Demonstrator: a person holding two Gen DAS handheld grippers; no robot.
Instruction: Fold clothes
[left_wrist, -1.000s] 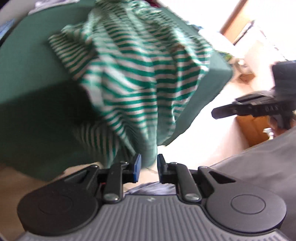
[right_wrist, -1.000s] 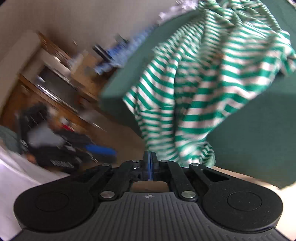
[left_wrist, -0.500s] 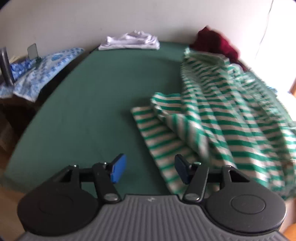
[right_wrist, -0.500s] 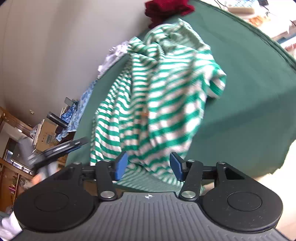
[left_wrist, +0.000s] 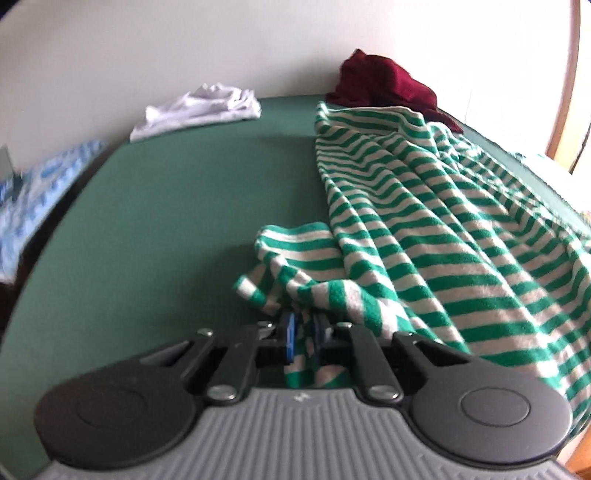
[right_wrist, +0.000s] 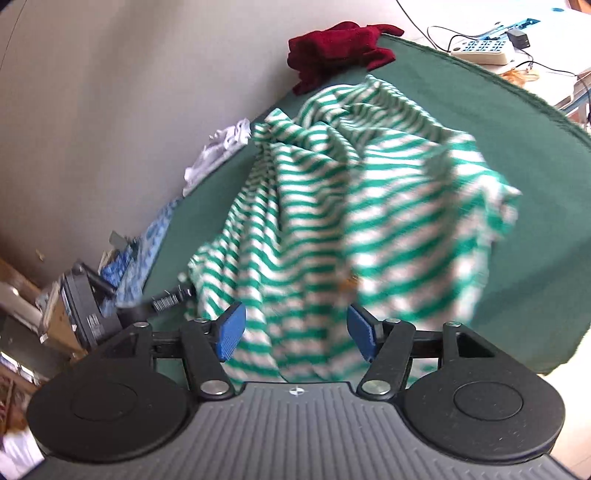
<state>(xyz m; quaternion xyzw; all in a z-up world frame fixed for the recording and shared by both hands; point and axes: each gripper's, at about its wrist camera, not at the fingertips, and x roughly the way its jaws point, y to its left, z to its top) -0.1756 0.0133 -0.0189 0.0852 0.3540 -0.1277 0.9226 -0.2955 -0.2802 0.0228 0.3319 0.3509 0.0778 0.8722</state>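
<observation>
Green-covered table (left_wrist: 177, 206) fills both views. Striped garment (left_wrist: 424, 240) lies rumpled across right half of left wrist view. White cloth (left_wrist: 199, 110) at upper left, far edge. Dark red cloth (left_wrist: 380, 83) at upper right, touching the stripes.

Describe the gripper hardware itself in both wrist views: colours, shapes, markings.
Both match: the left gripper and right gripper have a ribbed grey body with a small centre mark, two black round housings, black linkage arms with silver screws, and blue ribbed pads.
</observation>
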